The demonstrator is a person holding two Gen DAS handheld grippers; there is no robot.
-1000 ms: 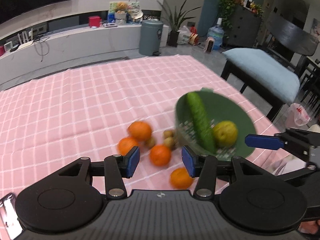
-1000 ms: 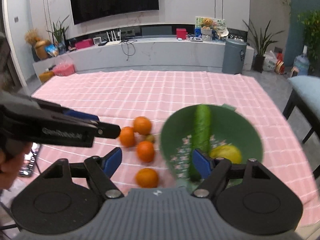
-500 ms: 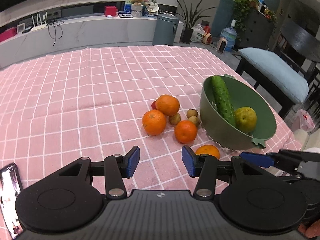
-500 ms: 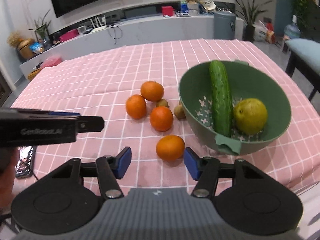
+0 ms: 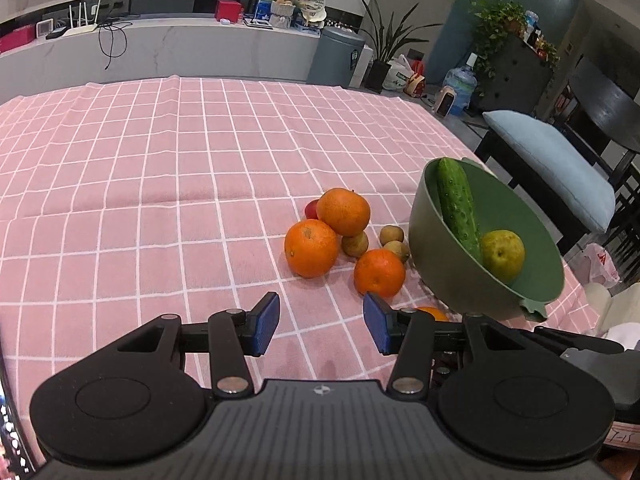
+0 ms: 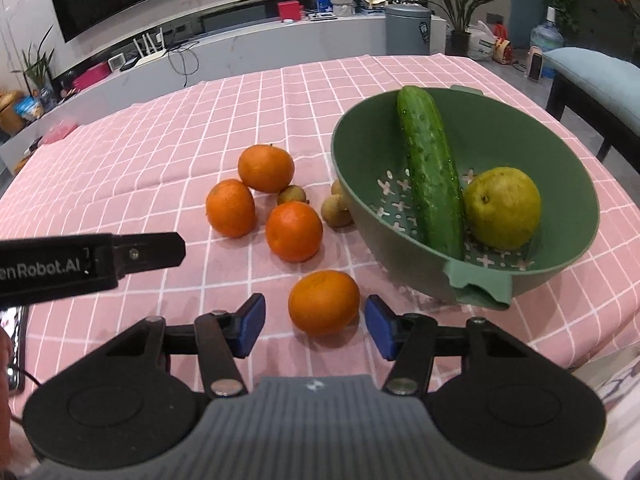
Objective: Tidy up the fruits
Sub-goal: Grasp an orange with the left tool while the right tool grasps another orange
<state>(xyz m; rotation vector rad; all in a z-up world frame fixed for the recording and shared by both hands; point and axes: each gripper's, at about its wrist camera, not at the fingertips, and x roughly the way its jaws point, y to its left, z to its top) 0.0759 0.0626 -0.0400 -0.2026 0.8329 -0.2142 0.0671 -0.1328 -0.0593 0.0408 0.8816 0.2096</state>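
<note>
A green colander bowl (image 6: 520, 128) stands at the right of the pink checked cloth, with a cucumber (image 6: 430, 176) and a yellow-green pear (image 6: 502, 208) inside. Left of it lie three oranges (image 6: 294, 232) and some small brown fruits (image 6: 336, 210). A separate orange (image 6: 324, 302) lies nearest me, between the blue pads of my right gripper (image 6: 314, 326). Its jaws are closing, with small gaps still showing on both sides. My left gripper (image 5: 322, 326) hangs open over bare cloth, just short of the orange cluster (image 5: 311, 248). One of its fingers (image 6: 140, 252) reaches in from the left.
A phone (image 6: 16, 344) lies at the cloth's near left edge. The bowl (image 5: 432, 256) sits close to the table's right edge, beyond which is a bench with a blue cushion (image 5: 552, 168). A small red fruit (image 5: 311, 209) hides behind the oranges.
Both grippers have sunk lower and closer to the fruit. The right jaws have narrowed and now frame the nearest orange. The left jaws keep the same width.
</note>
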